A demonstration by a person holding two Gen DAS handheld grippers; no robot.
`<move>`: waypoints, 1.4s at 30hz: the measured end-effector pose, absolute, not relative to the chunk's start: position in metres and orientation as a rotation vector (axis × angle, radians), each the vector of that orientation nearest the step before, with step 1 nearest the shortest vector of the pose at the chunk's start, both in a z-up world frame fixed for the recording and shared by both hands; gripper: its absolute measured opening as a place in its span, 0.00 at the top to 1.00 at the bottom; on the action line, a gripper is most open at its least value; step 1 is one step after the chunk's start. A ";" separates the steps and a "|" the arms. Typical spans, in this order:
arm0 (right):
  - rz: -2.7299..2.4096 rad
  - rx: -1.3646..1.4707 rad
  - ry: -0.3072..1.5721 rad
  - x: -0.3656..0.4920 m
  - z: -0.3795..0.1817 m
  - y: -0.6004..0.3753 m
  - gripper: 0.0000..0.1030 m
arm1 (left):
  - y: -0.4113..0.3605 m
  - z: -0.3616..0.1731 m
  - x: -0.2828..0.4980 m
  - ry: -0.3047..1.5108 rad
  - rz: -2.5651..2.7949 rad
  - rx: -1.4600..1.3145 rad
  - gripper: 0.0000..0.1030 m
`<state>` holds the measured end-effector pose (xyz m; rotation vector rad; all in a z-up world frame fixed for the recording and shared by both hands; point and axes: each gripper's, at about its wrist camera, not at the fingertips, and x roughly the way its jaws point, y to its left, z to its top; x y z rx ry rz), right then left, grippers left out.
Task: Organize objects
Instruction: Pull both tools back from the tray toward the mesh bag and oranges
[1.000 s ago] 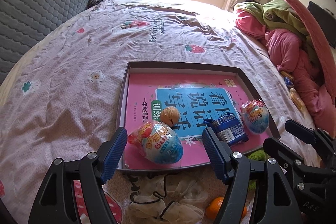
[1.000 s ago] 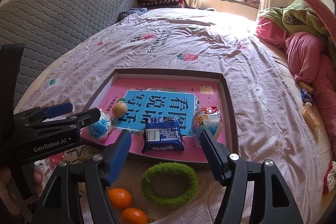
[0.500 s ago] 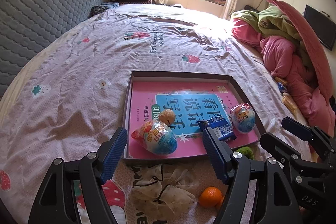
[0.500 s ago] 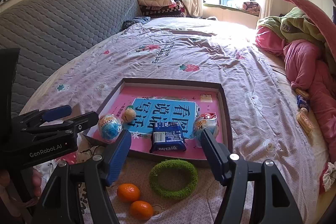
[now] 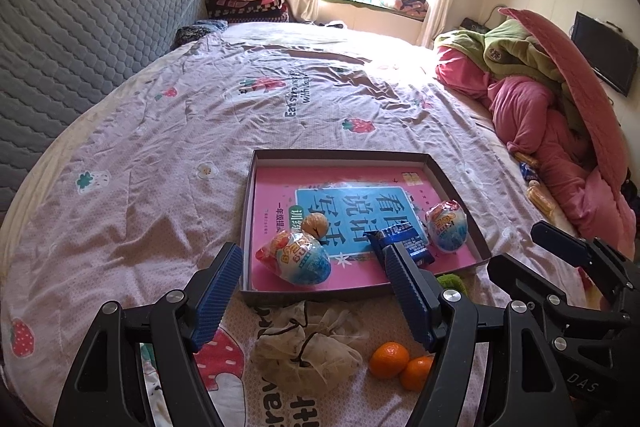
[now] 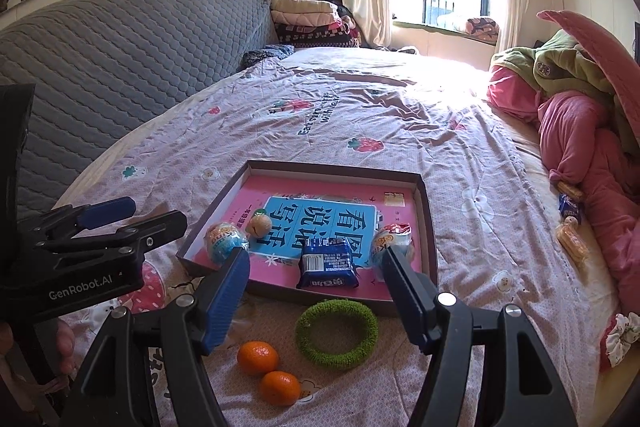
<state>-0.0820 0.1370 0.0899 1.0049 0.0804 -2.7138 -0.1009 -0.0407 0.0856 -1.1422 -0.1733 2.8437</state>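
Both grippers have drawn back toward the near edge of the bed (image 5: 248, 115) over the last second: the tray (image 5: 249, 211), which then filled the lower frame, now sits farther off, and more of the sheet in front of it shows. The left gripper (image 5: 310, 291) and right gripper (image 6: 316, 293) each have their jaws released wide, nothing between them.

In the left wrist view the tray lies at 12 o'clock beyond the jaws. A foil-wrapped toy egg (image 5: 300, 258) rests in its near left corner, just past the left fingertip, with a walnut (image 5: 315, 223) touching its far side. A blue snack packet (image 5: 404, 245) sits at the tip of the right finger, a second egg (image 5: 447, 225) at 1 o'clock. On the sheet, below the open jaws, lie a crumpled mesh bag (image 5: 306, 347) at 6 o'clock and two tangerines (image 5: 400, 363) at 5 o'clock.

In the right wrist view a green fuzzy ring (image 6: 337, 333) lies between the jaws, just short of the tray's near wall; the tangerines are at 7 o'clock of it.
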 end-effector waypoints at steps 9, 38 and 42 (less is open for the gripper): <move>-2.713 0.980 0.093 -0.065 0.094 0.138 0.31 | -0.038 0.090 -0.084 -0.159 2.851 -1.133 0.27; -2.715 0.983 0.108 -0.032 0.082 0.139 0.27 | -0.028 0.075 -0.049 -0.113 2.842 -1.177 0.27; -2.704 0.996 0.113 -0.030 0.077 0.137 0.27 | -0.027 0.070 -0.047 -0.103 2.835 -1.192 0.27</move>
